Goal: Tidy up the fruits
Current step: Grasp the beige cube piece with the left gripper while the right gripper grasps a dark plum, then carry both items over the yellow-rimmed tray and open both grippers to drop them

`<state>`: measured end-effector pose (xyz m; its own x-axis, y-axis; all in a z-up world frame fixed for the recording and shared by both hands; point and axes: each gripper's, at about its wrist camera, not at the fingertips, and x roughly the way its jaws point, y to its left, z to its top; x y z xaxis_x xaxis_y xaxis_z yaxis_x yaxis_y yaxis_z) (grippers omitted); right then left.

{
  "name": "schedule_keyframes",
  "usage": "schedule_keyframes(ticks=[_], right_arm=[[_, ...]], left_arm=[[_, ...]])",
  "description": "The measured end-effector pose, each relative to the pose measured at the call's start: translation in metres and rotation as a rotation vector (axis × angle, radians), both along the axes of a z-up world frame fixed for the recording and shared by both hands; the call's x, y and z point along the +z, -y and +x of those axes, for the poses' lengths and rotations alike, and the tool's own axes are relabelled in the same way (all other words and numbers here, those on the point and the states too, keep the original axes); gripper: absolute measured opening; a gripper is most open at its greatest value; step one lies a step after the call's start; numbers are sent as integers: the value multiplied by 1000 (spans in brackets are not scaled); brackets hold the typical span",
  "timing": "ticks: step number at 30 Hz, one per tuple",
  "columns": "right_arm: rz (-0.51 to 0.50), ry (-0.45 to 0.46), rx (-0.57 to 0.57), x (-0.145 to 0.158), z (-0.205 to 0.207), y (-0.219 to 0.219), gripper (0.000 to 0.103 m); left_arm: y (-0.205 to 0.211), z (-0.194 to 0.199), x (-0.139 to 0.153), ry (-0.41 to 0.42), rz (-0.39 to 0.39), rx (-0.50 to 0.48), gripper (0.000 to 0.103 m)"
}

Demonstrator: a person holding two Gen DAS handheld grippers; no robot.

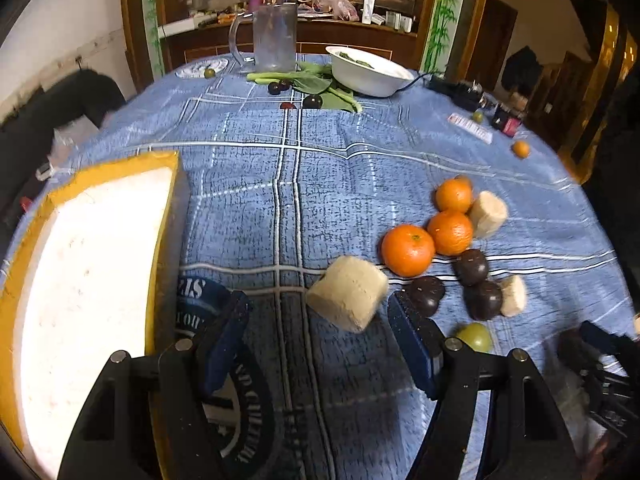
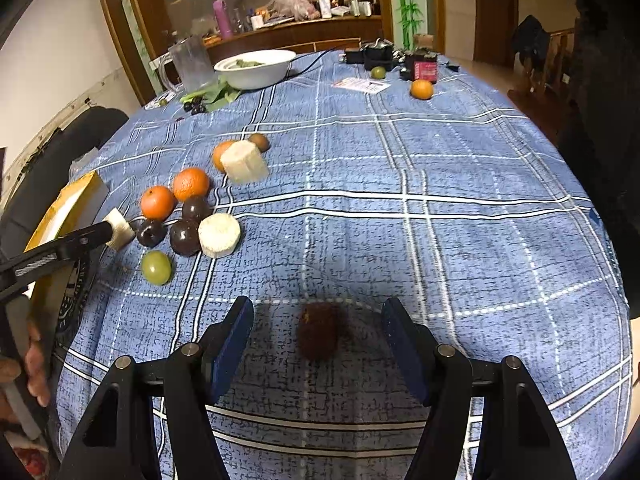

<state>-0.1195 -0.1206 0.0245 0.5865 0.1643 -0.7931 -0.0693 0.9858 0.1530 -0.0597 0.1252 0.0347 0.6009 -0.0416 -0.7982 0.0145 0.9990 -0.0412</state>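
Observation:
My left gripper (image 1: 318, 312) is open, its jaws either side of a pale cut fruit chunk (image 1: 347, 294) lying on the blue checked cloth. Right of it lie three oranges (image 1: 407, 249), dark plums (image 1: 472, 267), more pale chunks (image 1: 487, 213) and a green fruit (image 1: 475, 337). A yellow-rimmed white box (image 1: 80, 280) stands at my left. My right gripper (image 2: 318, 328) is open above a brown fuzzy fruit (image 2: 318, 334) between its jaws. The right wrist view shows the same pile: oranges (image 2: 191, 184), plums (image 2: 185, 237), chunks (image 2: 219, 234), green fruit (image 2: 156, 267).
At the far edge stand a glass jug (image 1: 275, 38), a white bowl (image 1: 368, 72), leafy greens (image 1: 316, 84) and small dark fruits (image 1: 312, 101). A lone orange (image 2: 421, 89), a green fruit (image 2: 377, 72), papers and black devices (image 2: 376, 56) lie far right.

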Motion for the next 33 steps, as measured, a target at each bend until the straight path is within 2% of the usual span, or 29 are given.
schedule_keyframes(ticks=[3,4,5,6,8,10,16,18,21,27,33], right_arm=[[-11,-21,14,-3,3,-4,59],[-20,-18,14,-3,3,-6,55],[-27,-19,20,-3,3,-7,51],[-39,-18,21,-3,2,-9,42],[-64,-15,23,-3,1,-11,35],[-56,-15,23,-2,0,-9,22],[16,23,42,12,-13,-9,22],[37,50,68,22,-21,-15,22],[96,79,112,39,-31,-26,22],[200,114,250,75,-43,-75,22],[295,62,475,87,-43,-175,22]], left_arm=[[9,3,-5,-6,55,-26,71],[13,3,-8,-12,59,-41,63],[15,4,-11,-24,60,-53,41],[17,4,-13,-35,64,-61,41],[20,1,-13,-22,85,-67,40],[19,-4,-9,-13,56,-72,40],[1,-34,27,69,-40,-40,40],[-13,-45,42,93,-90,-20,40],[-36,-63,59,127,-125,15,40],[-95,-97,68,160,-87,138,41],[-171,-122,50,136,-46,338,41]])
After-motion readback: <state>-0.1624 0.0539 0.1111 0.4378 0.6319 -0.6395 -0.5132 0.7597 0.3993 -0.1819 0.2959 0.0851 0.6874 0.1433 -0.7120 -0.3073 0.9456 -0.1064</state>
